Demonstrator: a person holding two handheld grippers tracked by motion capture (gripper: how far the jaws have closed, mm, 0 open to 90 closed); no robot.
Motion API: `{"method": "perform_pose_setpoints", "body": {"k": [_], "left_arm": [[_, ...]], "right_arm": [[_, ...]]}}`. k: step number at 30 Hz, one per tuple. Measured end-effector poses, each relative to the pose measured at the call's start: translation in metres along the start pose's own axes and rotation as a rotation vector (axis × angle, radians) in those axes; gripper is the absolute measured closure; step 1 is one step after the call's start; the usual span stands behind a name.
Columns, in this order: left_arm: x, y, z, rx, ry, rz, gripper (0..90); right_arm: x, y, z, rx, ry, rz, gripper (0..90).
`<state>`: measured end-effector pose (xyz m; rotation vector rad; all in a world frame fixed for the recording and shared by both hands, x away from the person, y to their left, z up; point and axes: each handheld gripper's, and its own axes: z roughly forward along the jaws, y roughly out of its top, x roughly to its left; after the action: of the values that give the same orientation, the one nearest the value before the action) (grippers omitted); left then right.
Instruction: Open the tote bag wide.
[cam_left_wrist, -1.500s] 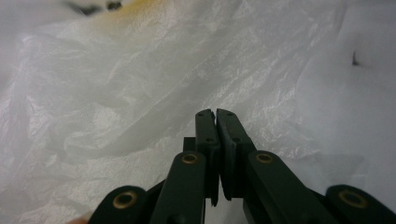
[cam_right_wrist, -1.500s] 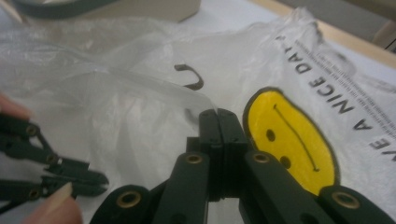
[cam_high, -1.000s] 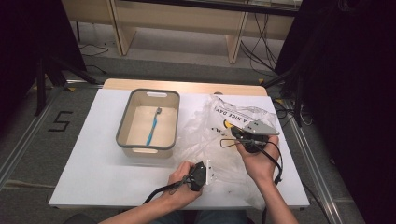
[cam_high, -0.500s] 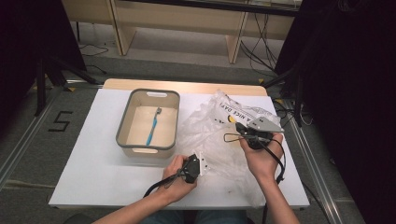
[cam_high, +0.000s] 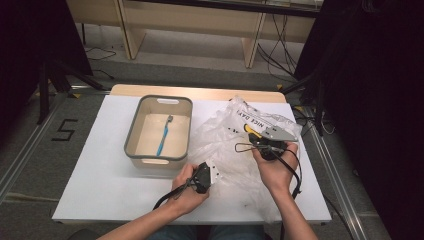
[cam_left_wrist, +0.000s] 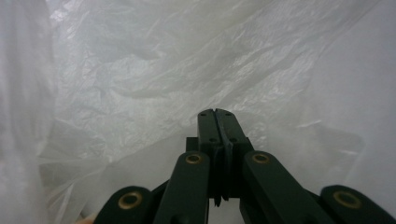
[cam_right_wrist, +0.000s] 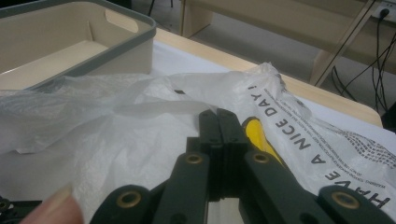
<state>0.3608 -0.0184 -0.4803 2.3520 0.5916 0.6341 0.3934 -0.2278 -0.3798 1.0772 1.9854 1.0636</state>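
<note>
Both claws are pinched shut on the thin plastic bag (cam_high: 235, 145), so it stays spread on the bench (cam_high: 100, 175). Left claw (cam_high: 204, 176) grips its 7 o'clock edge; right claw (cam_high: 265, 145) grips near 3 o'clock, by something yellow (cam_right_wrist: 256, 130).

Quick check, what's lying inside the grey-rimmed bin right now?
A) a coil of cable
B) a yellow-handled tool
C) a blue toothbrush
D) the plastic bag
C: in the high view a blue toothbrush lies alone on the floor of the bin, while the plastic bag sits on the table to the bin's right.
</note>
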Motion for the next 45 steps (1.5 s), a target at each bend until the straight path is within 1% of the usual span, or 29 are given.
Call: {"method": "perform_pose_setpoints", "body": {"k": [5,9,12,13,14,15,19,22,25,28,34,40,45], "left_arm": [[-0.005,0.006,-0.014,-0.040,-0.028,0.004,89.4],[-0.005,0.006,-0.027,-0.074,-0.042,0.006,88.9],[-0.001,0.004,-0.038,-0.103,-0.056,-0.004,84.1],[0.000,0.003,-0.041,-0.114,-0.056,-0.008,81.1],[0.001,0.002,-0.045,-0.120,-0.060,-0.014,81.1],[0.003,0.001,-0.048,-0.129,-0.065,-0.029,79.3],[0.009,-0.001,-0.059,-0.146,-0.076,-0.051,65.0],[0.013,0.000,-0.067,-0.149,-0.083,-0.079,52.5],[0.019,0.003,-0.076,-0.165,-0.080,-0.101,43.7],[0.025,0.005,-0.083,-0.176,-0.072,-0.134,37.2],[0.041,0.001,-0.087,-0.170,-0.064,-0.191,33.7],[0.052,-0.002,-0.091,-0.174,-0.051,-0.210,31.7],[0.060,-0.003,-0.095,-0.176,-0.038,-0.225,30.6]], "right_arm": [[0.001,0.002,0.002,-0.013,-0.004,0.011,90.0],[0.000,0.004,0.002,-0.025,-0.006,0.023,90.0],[-0.002,0.004,0.003,-0.029,-0.007,0.028,90.0],[-0.003,0.004,0.003,-0.031,-0.008,0.033,90.0],[-0.003,0.004,0.003,-0.031,-0.008,0.033,90.0],[-0.003,0.004,0.003,-0.034,-0.009,0.031,90.0],[-0.003,0.004,0.002,-0.043,-0.014,0.035,90.0],[-0.004,0.002,0.003,-0.042,-0.014,0.034,90.0],[-0.004,0.000,0.003,-0.038,-0.015,0.033,90.0],[-0.004,0.000,0.003,-0.037,-0.016,0.035,90.0],[-0.003,0.000,0.004,-0.033,-0.010,0.032,90.0],[-0.003,0.000,0.004,-0.034,-0.010,0.037,90.0],[-0.003,0.000,0.005,-0.029,-0.009,0.034,90.0]]}}
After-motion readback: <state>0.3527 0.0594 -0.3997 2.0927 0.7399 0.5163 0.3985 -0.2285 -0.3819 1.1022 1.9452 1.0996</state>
